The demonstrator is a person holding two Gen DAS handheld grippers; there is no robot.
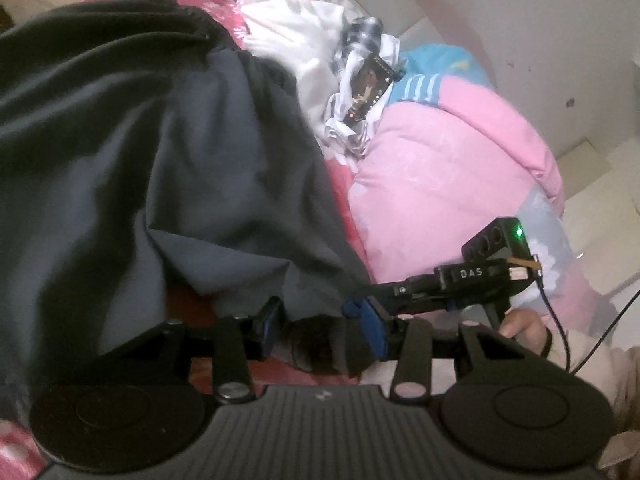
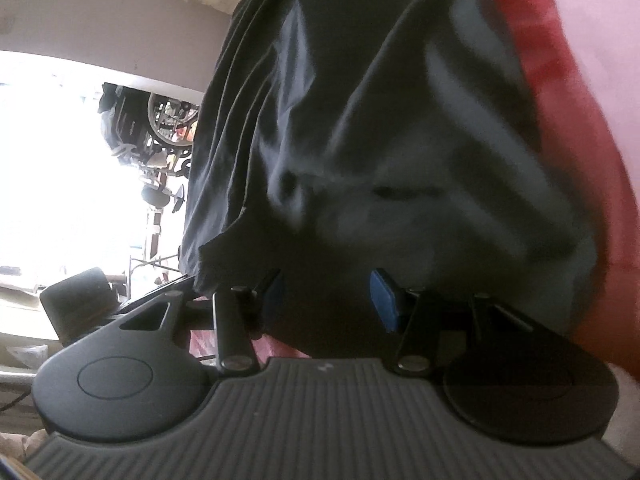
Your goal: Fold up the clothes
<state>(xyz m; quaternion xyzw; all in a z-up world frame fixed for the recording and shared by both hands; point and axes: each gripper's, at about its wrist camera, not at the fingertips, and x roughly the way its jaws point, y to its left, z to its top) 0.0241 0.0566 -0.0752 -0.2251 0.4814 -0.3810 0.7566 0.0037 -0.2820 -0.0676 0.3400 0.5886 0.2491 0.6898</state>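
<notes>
Dark garment [image 1: 160, 140], the largest thing in view, lies spread over the pink quilt [image 1: 440, 168], its hem toward both tools. Step in hand, as I judge it: both grippers at the near hem, set to carry it over for a fold.

Left gripper [image 1: 320, 328]: fingers half apart, a bunch of dark cloth between them; whether the pads press on it I cannot tell.

Right gripper [image 2: 328, 300]: fingers half apart, cloth filling the gap, probably gripped, but the frame is blurred there.

Next move calls for both hands lifting together, hem kept taut, edges matched.

Beyond, a white heap of clothes [image 1: 288, 28], and a small dark gadget [image 1: 370, 88] on it, not identifiable. The garment's far end is cut off; its type is unclear.
</notes>
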